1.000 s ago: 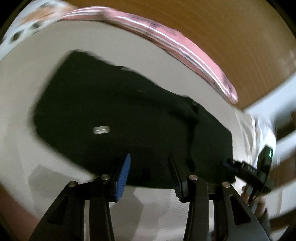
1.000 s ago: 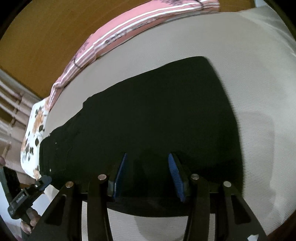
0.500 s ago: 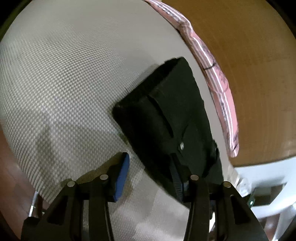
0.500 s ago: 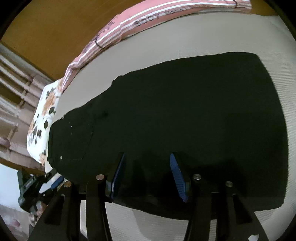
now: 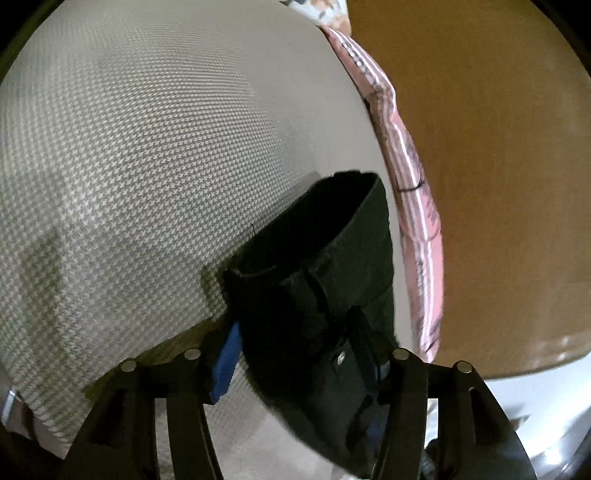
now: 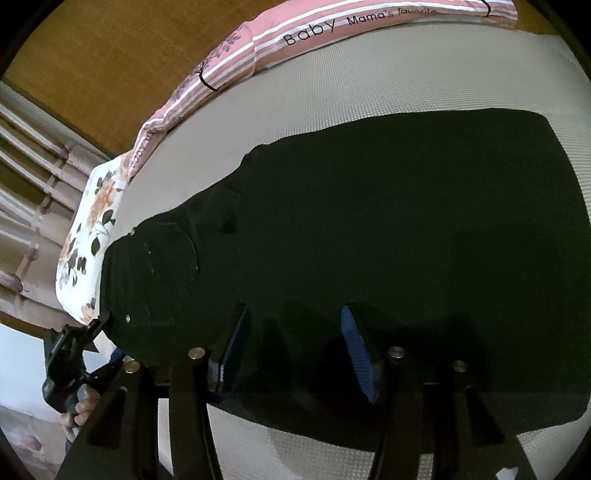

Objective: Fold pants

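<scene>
On the bed [image 6: 369,92], the black pants [image 6: 369,229] lie flat lengthwise, and with the left claw [image 5: 299,354] just widening around the waistband without pinching and the right claw [image 6: 293,339] just spreading over the near edge, either closing could catch one layer only.

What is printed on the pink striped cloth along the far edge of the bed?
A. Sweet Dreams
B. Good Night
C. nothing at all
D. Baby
D: the right wrist view shows the word Baby, followed by smaller lettering, on the pink cloth that lies beyond the black pants.
</scene>
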Tool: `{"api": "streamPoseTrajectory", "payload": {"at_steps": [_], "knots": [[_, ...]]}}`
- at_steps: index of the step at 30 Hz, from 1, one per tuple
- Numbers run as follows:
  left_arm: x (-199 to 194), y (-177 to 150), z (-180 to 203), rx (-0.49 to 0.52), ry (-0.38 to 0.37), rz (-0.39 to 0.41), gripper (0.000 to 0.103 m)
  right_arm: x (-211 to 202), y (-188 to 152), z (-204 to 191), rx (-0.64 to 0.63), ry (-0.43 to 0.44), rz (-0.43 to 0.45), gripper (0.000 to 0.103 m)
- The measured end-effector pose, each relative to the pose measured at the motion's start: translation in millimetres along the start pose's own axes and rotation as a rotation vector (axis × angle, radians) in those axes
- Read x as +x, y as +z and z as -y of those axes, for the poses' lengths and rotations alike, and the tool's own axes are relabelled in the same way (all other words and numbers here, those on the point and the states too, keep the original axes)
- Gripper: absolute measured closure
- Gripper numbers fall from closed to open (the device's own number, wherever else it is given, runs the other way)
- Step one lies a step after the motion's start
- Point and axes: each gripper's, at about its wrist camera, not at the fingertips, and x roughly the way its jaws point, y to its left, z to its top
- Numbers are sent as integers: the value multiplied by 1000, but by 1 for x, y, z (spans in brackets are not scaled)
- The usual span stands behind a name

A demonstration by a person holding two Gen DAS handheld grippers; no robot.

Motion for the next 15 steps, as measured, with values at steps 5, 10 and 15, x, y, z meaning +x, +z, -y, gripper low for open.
{"api": "streamPoseTrajectory", "payload": {"at_steps": [5, 10, 15], "knots": [[-3, -6, 22, 138, 49, 38, 76, -3, 2, 4, 24, 23, 0, 52], [-12, -18, 80, 331, 40, 72, 78, -20, 3, 15, 38, 32, 27, 52], [-3, -51, 171, 593, -30, 56, 79, -49, 4, 38, 76, 26, 82, 52]]}}
